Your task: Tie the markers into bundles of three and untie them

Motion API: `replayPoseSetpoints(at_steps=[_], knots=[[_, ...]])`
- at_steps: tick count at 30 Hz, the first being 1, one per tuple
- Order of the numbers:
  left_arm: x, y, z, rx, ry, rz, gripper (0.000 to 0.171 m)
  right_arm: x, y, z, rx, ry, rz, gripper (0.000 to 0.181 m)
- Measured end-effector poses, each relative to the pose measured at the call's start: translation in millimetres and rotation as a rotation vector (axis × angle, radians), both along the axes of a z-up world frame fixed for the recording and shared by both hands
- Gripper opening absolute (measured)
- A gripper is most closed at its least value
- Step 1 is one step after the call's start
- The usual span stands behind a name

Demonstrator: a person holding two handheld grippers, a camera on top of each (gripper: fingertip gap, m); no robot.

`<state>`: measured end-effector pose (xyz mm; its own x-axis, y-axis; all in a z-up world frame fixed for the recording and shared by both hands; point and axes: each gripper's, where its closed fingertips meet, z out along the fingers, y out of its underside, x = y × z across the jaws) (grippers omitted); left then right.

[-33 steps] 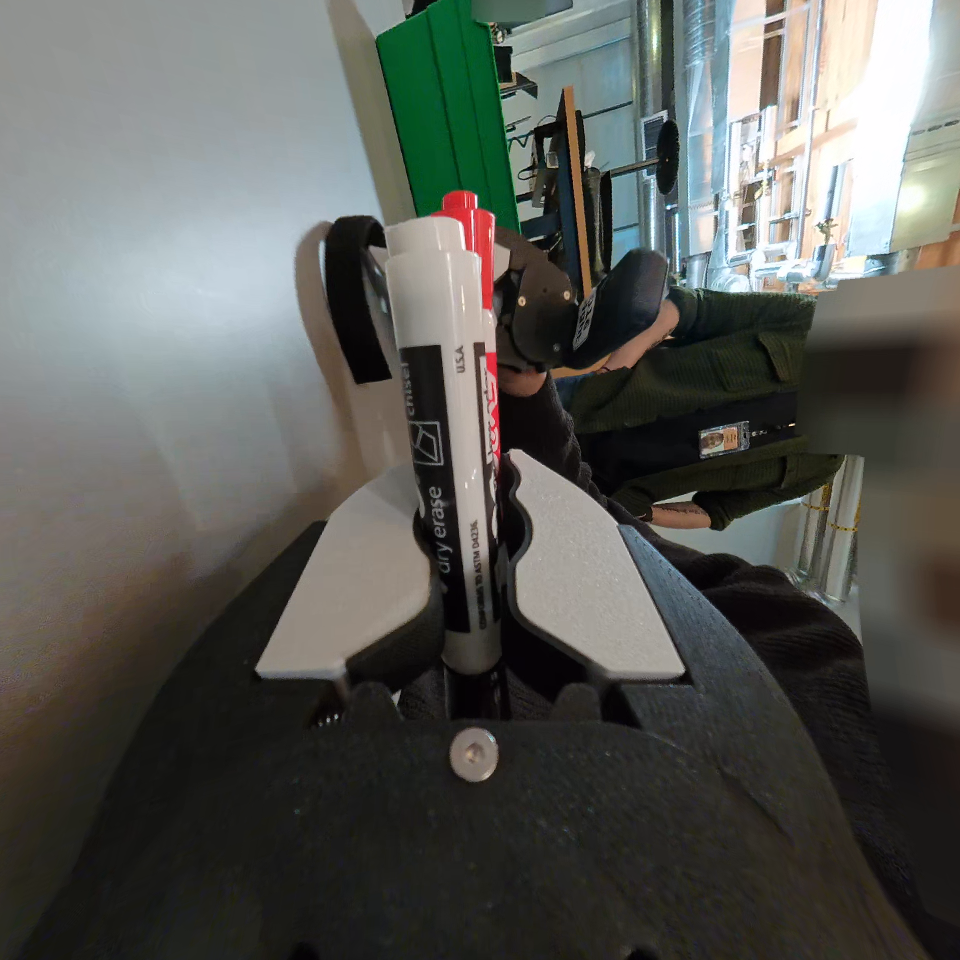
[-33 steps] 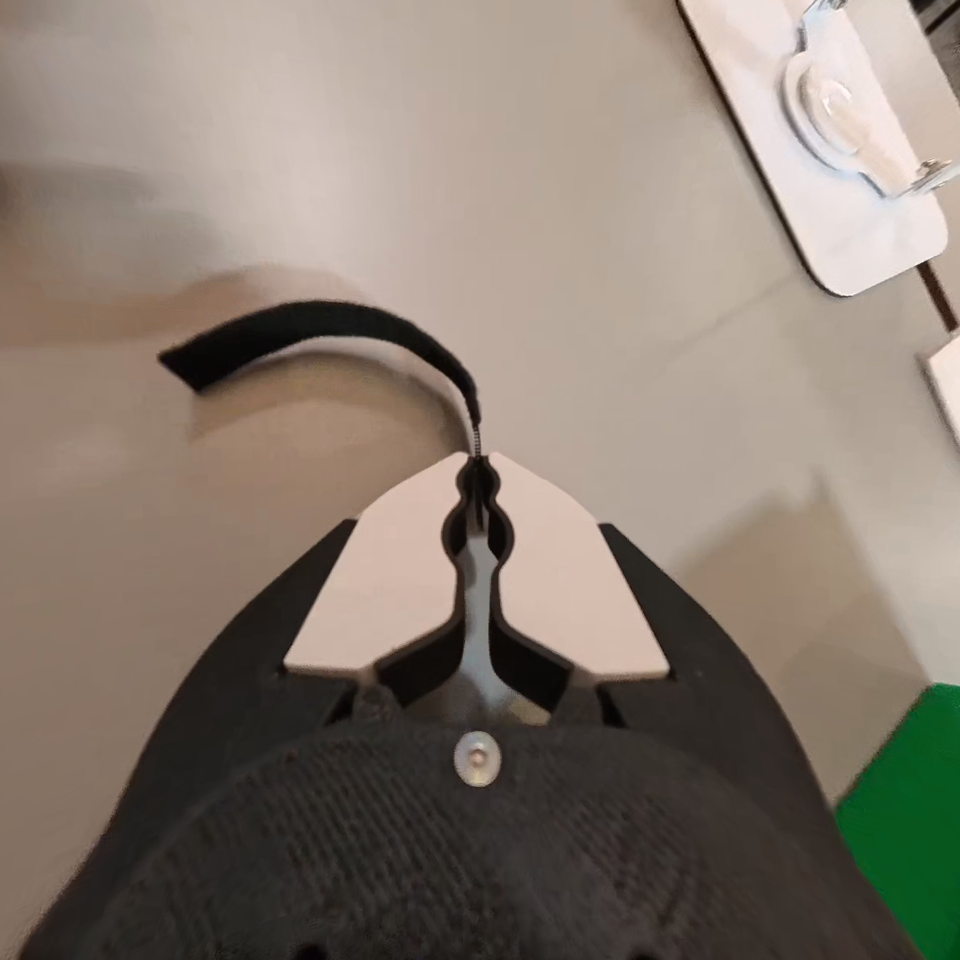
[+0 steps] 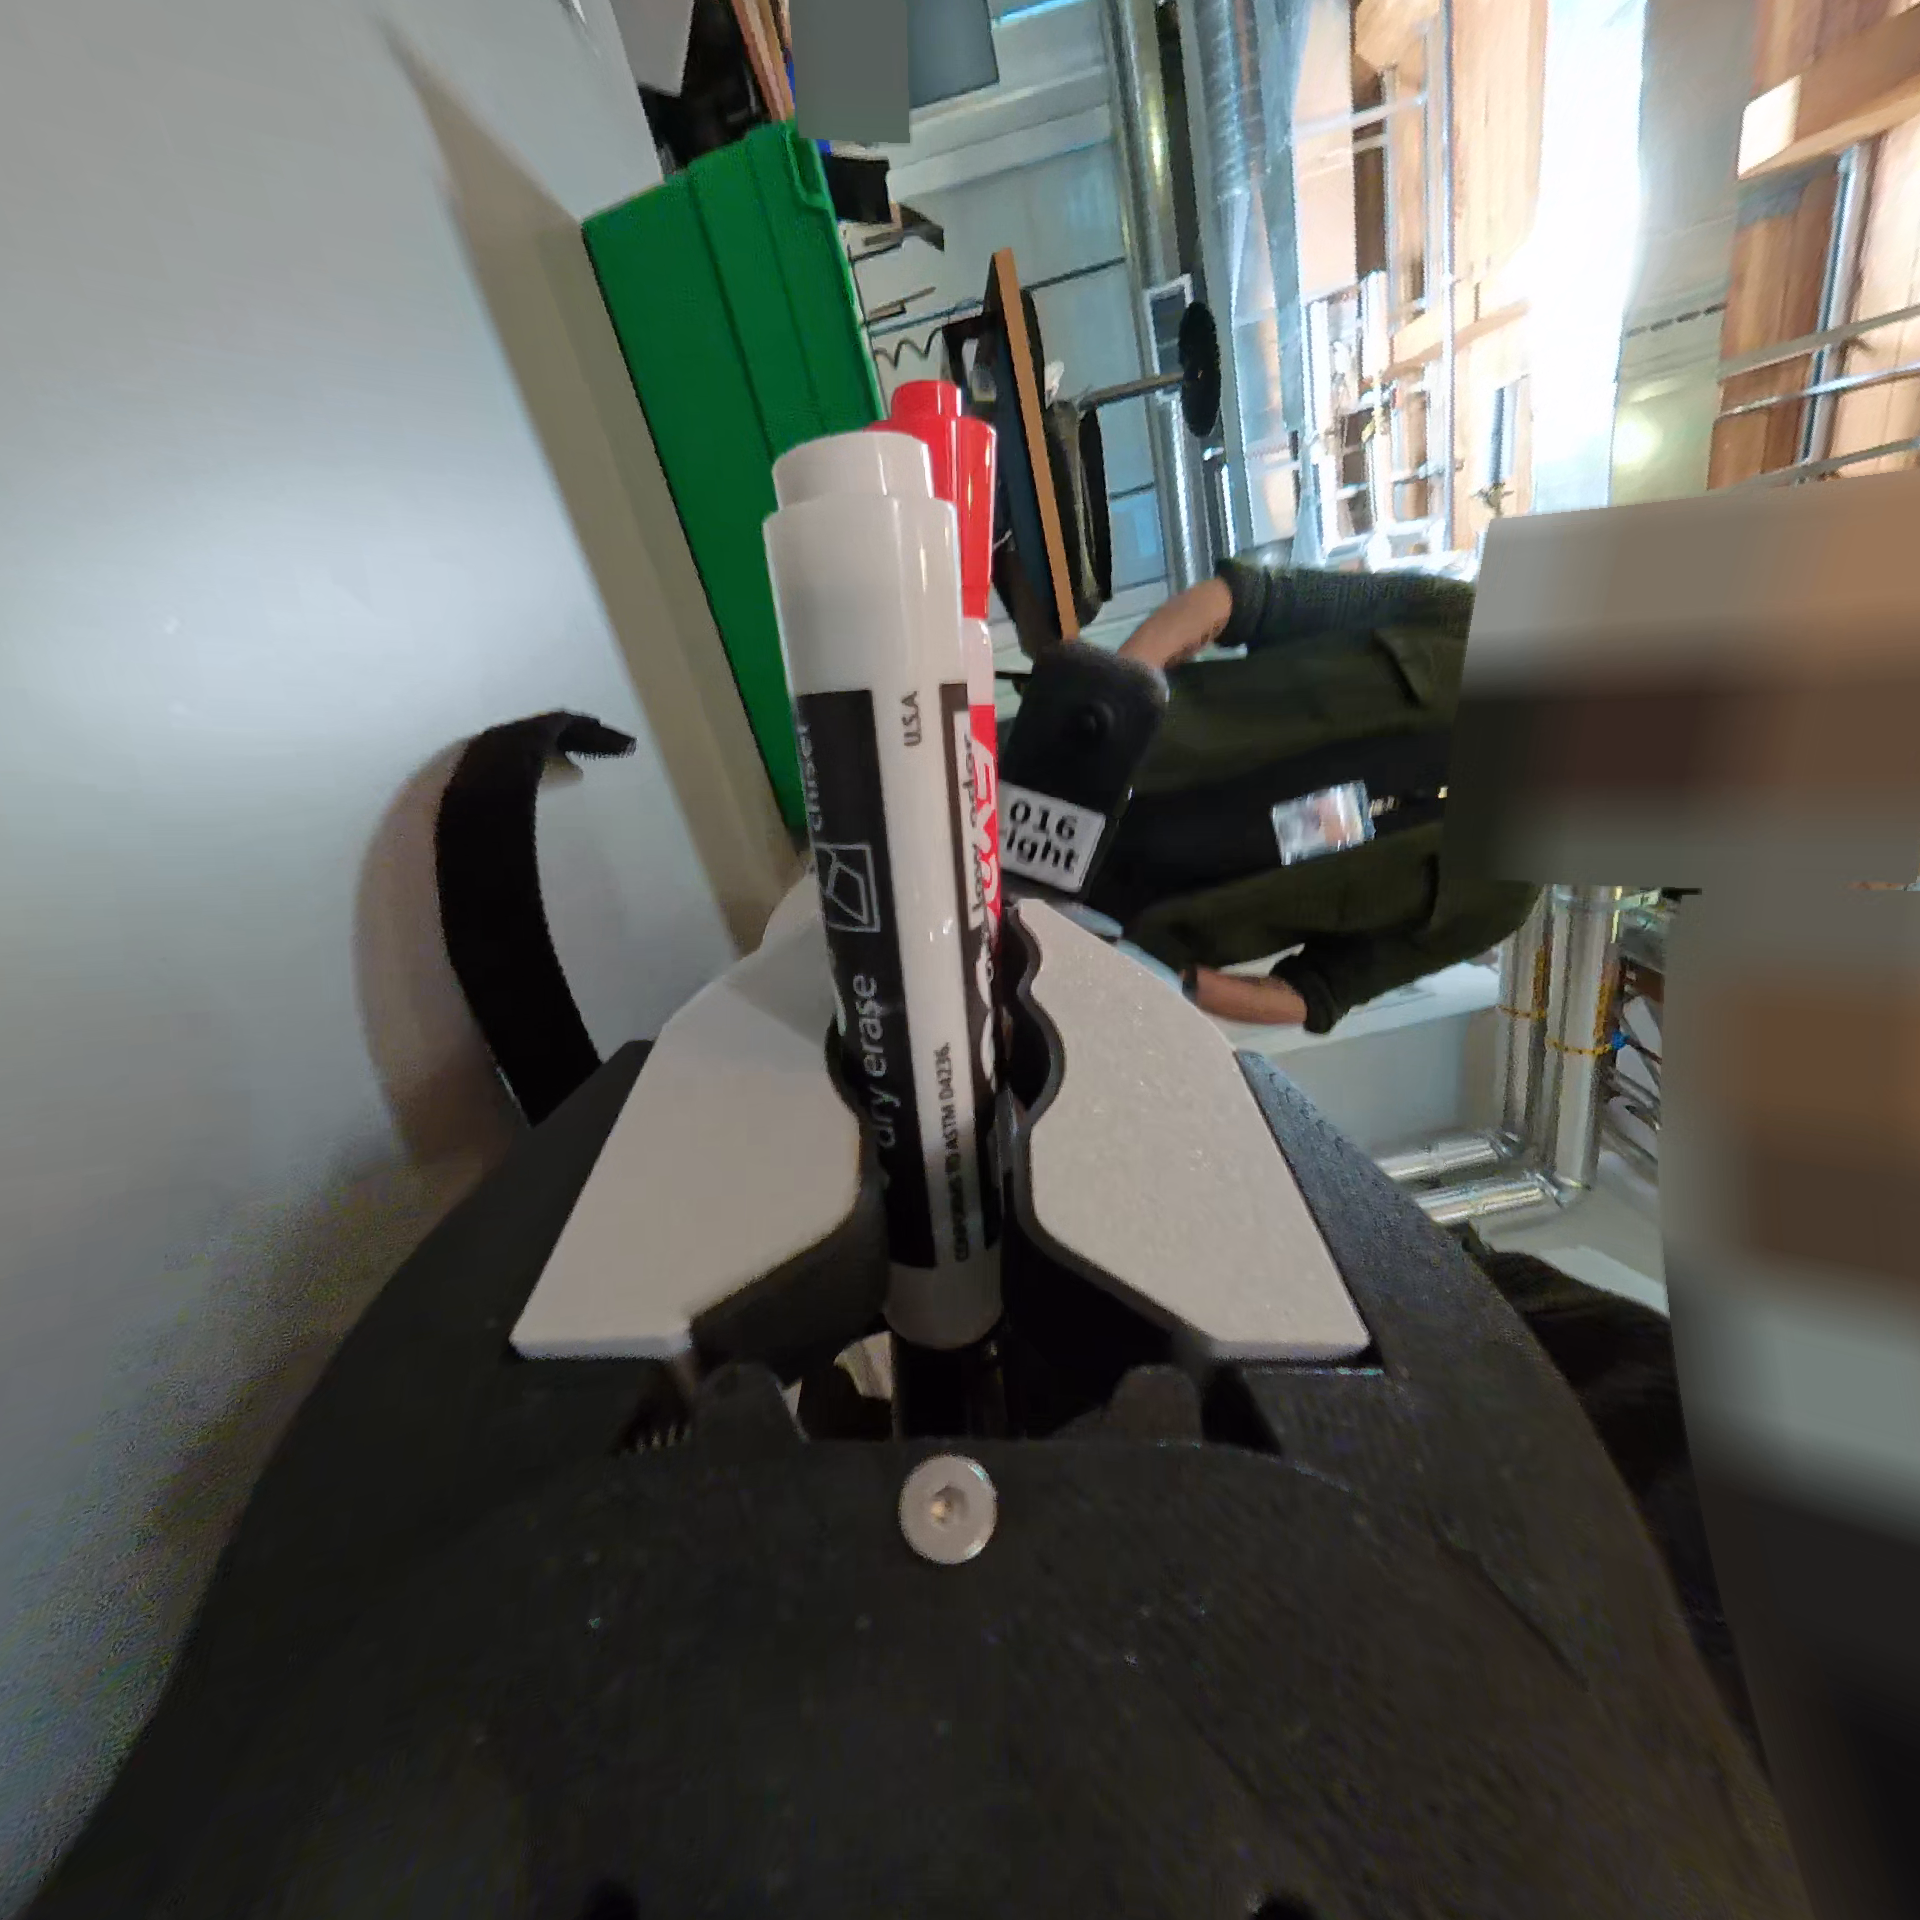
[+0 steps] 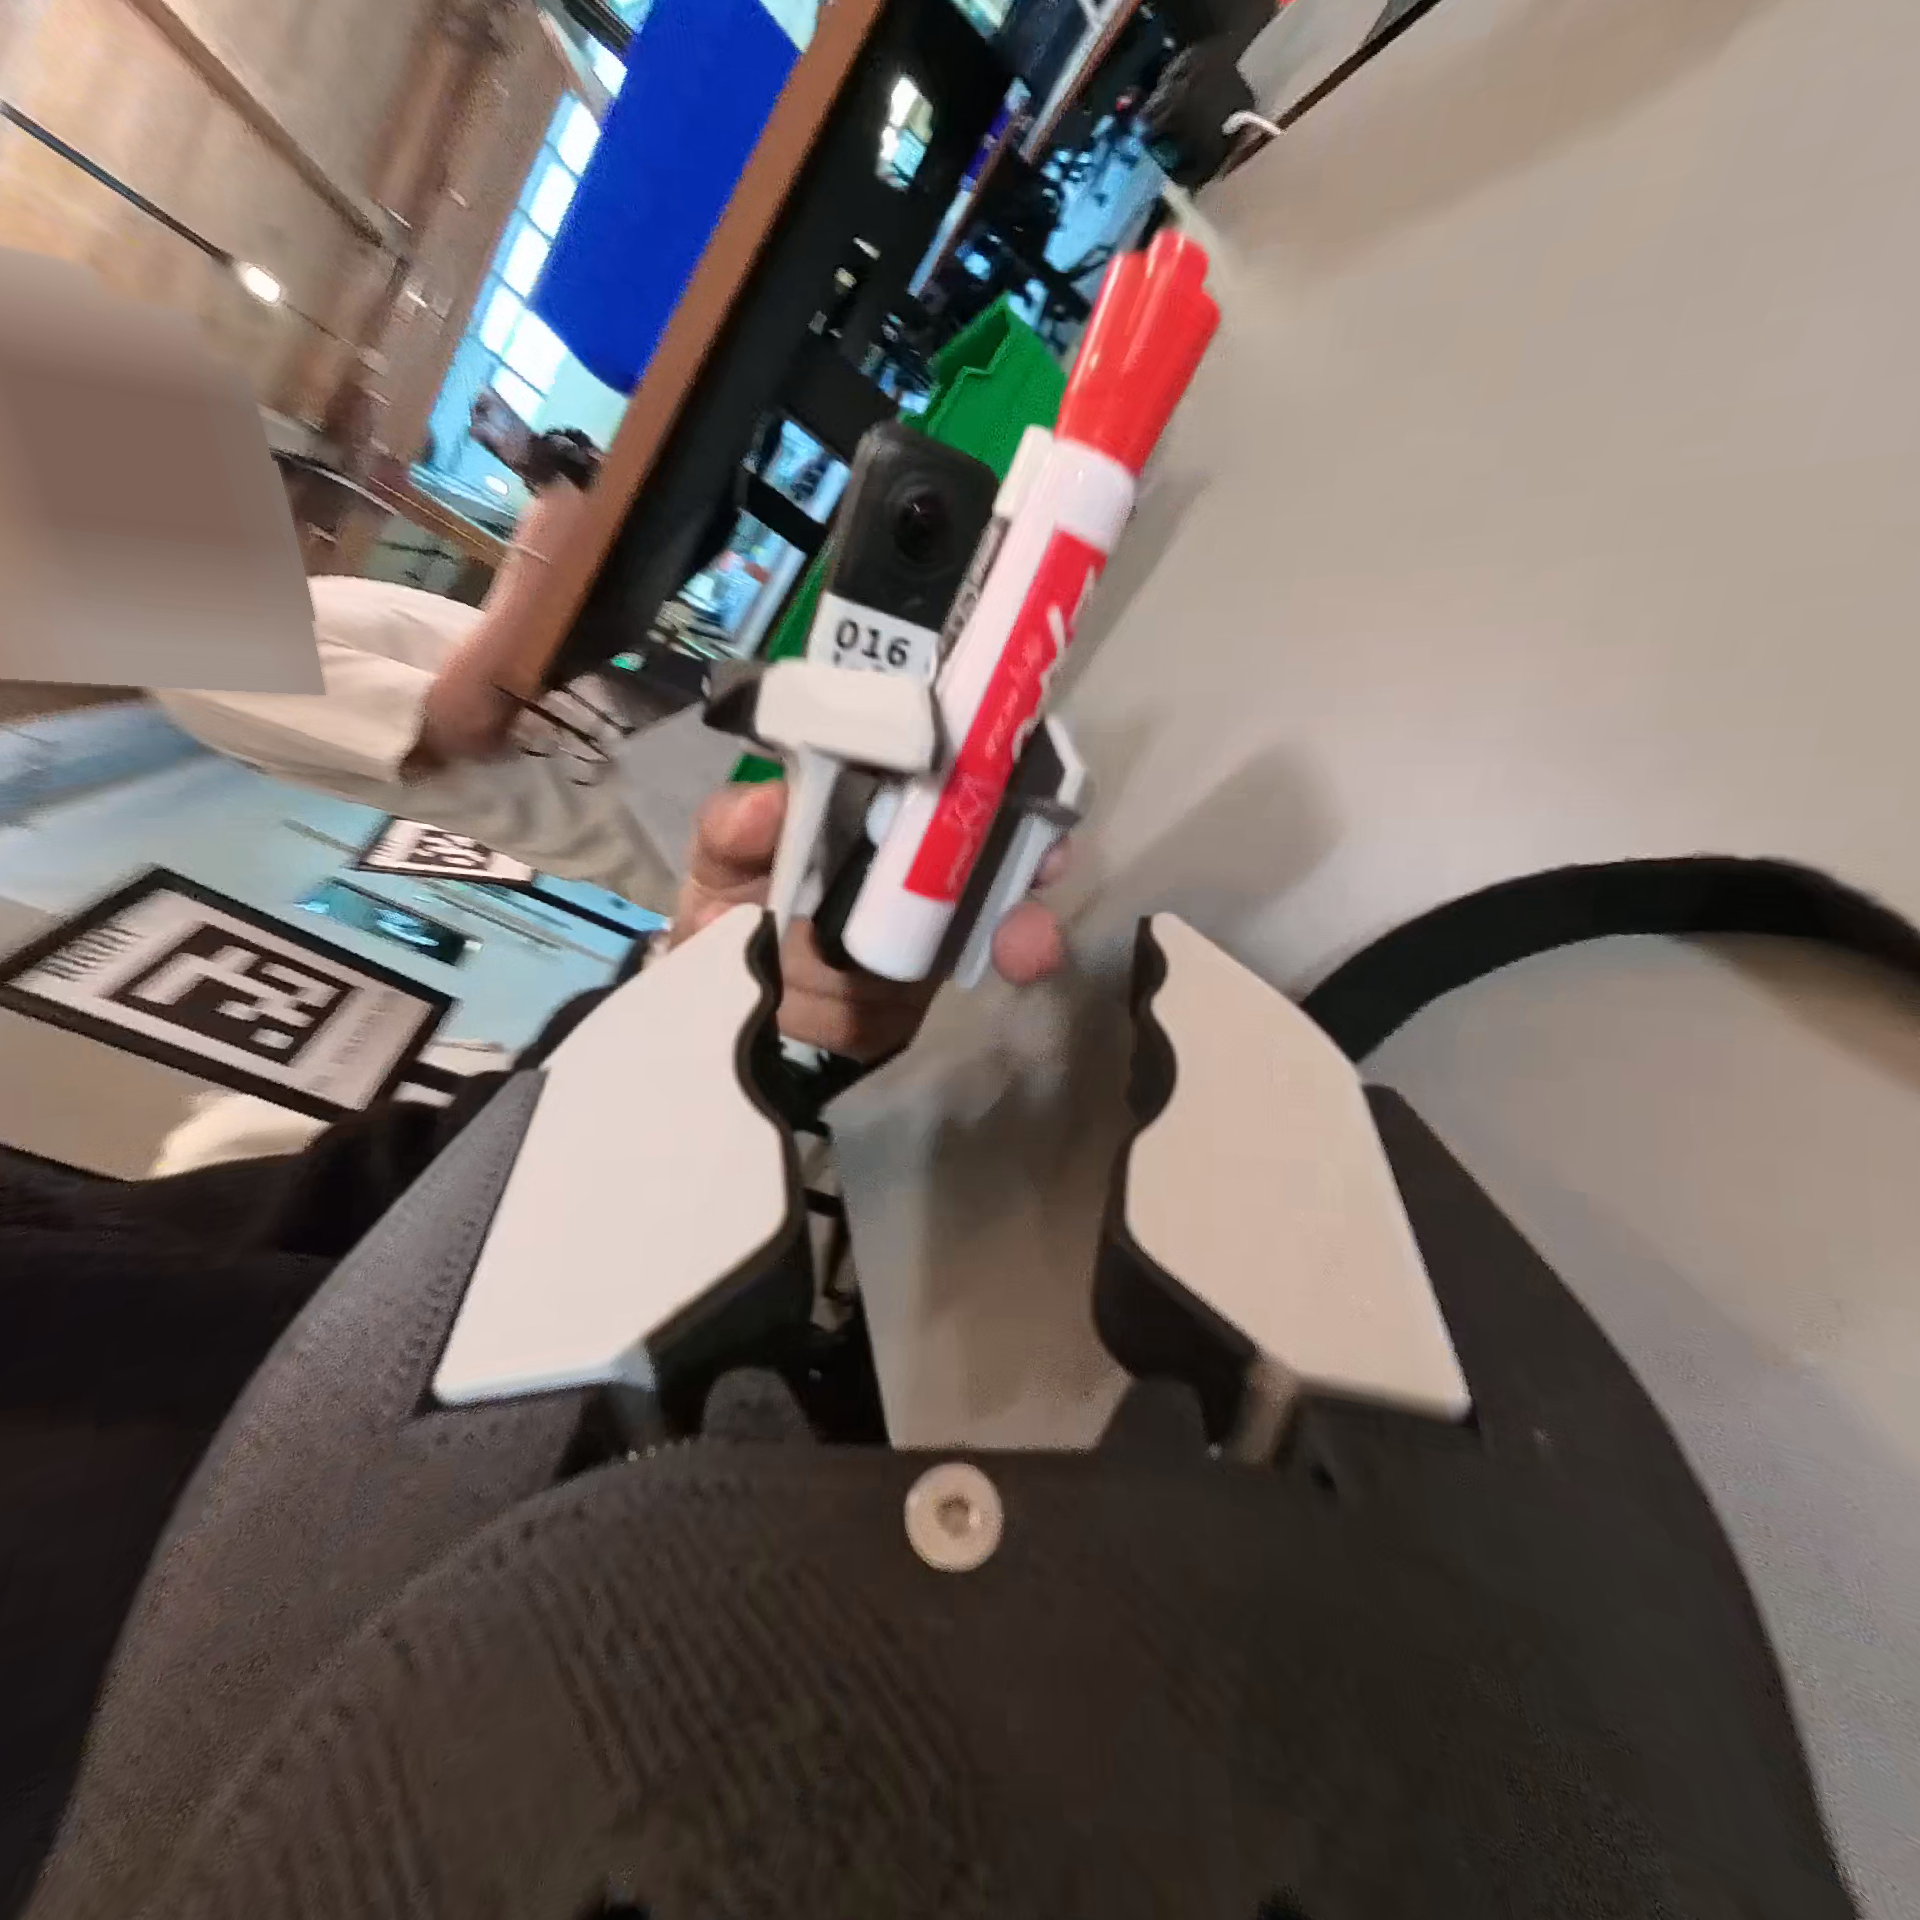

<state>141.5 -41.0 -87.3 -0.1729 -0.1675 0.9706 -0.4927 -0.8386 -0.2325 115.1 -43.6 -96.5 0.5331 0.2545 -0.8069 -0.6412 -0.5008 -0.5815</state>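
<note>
Right gripper (image 4: 951, 997) now strapless, agape.

Workshop or lab hall, bare metal ducts (image 3: 1164, 343) and pipes (image 3: 1538, 1101) along the walls, timber framing (image 3: 1787, 249), green panel (image 3: 727, 416), printed square marker boards (image 4: 229, 997), pale work surface (image 3: 208, 623)

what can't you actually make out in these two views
- How many markers: left wrist view shows the white-barrelled dry-erase markers stacked, hiding any behind.
- Their lower ends: hidden between the left gripper fingers.
- Black fabric strap: cut off by the right wrist view's edge, beside the open right gripper.
</note>
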Motion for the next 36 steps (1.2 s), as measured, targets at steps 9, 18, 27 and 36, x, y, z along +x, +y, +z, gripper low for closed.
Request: replayPoseSetpoints(at_steps=[9, 18, 27, 36], knots=[[-11.4, -45.1, -6.6, 0.028, -0.019, -0.162, 0.020, 51.7, -4.5, -0.1, -0.007, 0.095, -0.094, 0.065], [-12.6, -78.5, -13.9, 0.053, 0.016, -0.249, 0.020, 15.5, -2.4, -1.8, -0.029, 0.193, 0.016, 0.072], [-18.0, -89.6, -22.8, 0.097, 0.045, -0.301, 0.020, 5.0, -6.4, 3.5, -0.007, 0.328, 0.072, 0.028], [-21.0, -92.7, -24.0, 0.056, 0.047, -0.326, 0.020, 6.5, -8.8, -0.9, -0.032, 0.312, 0.066, 0.019]])
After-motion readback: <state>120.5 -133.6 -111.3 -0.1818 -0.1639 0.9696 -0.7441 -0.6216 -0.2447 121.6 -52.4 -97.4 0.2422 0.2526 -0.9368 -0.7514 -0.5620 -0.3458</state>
